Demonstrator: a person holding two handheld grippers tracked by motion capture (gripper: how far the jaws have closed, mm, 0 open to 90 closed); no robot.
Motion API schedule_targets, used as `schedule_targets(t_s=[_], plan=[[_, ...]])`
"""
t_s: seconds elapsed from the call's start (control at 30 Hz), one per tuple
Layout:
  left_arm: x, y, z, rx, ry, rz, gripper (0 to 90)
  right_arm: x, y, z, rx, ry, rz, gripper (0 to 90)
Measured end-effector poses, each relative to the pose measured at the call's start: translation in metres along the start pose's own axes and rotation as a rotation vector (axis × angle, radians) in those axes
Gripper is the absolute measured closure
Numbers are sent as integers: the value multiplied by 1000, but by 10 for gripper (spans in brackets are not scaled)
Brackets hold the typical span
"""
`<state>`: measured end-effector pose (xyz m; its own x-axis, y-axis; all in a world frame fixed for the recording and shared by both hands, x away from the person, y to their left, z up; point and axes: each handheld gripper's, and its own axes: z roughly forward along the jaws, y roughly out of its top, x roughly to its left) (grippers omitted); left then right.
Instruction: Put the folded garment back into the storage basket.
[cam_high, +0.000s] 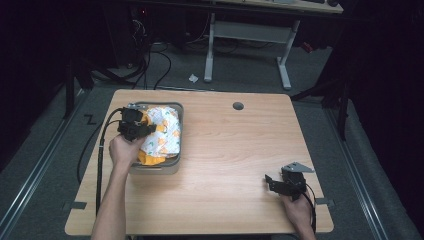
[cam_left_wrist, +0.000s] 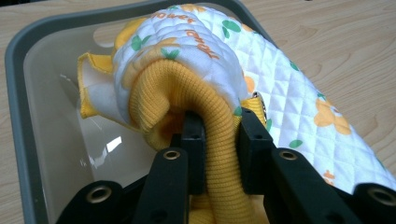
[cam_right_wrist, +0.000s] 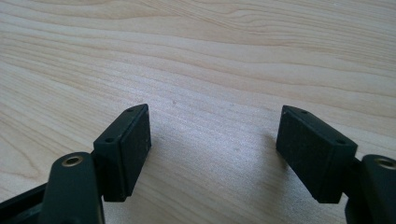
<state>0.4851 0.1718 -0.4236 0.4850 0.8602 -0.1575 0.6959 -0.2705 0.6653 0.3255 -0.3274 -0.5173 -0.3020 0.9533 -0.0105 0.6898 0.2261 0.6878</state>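
Garment: I see a quilted white cloth printed with orange flowers and green leaves (cam_left_wrist: 285, 93), bundled up, its ribbed yellow cuff (cam_left_wrist: 219, 154) folded out toward my left camera.
Where it sits: it lies in a grey-rimmed bin (cam_high: 176, 165) with pale, clear-looking walls, on the left part of the table; part of the quilted cloth drapes over the bin's rim on one side.
Left gripper: my left gripper (cam_left_wrist: 220, 140) reaches into the bin, and its jaws are pinched narrow on the yellow cuff, pads pressing the ribbed knit from both sides. From above, I see the hand (cam_high: 123, 149) behind it at the bin's left wall.
Right gripper: my right gripper (cam_right_wrist: 212, 149) has its jaws spread wide with bare wood between them, gripping nothing. In the high view it sits near the table's front right corner, well apart from the bin.
Table: light wood (cam_high: 230, 150), with a small round grey cap (cam_high: 238, 106) near its far edge.
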Motion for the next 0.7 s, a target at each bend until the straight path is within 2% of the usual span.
schedule_targets(t_s=[0.2,0.33,0.37,0.4,0.43,0.47,0.57,0.6,0.67,0.7], plan=[[3,-3,11,28,13,-4,754,0,0,0,0,0,1,264],[1,-4,18,47,29,10,751,0,0,0,1,0,-1,265],[-1,-4,20,50,47,19,747,0,0,0,0,0,0,264],[-1,-4,20,50,47,19,744,0,0,0,0,0,0,264],[-2,-4,23,64,73,33,740,0,0,0,0,0,0,265],[-2,-4,23,64,73,33,733,0,0,0,0,0,0,265],[-2,-6,30,104,111,39,711,0,0,0,1,0,-1,265],[-2,-7,34,125,136,42,680,0,0,0,1,0,-1,265],[-2,-7,35,130,149,40,652,0,0,0,1,0,-1,265],[-1,-7,35,130,163,32,591,0,0,0,1,0,-1,265]])
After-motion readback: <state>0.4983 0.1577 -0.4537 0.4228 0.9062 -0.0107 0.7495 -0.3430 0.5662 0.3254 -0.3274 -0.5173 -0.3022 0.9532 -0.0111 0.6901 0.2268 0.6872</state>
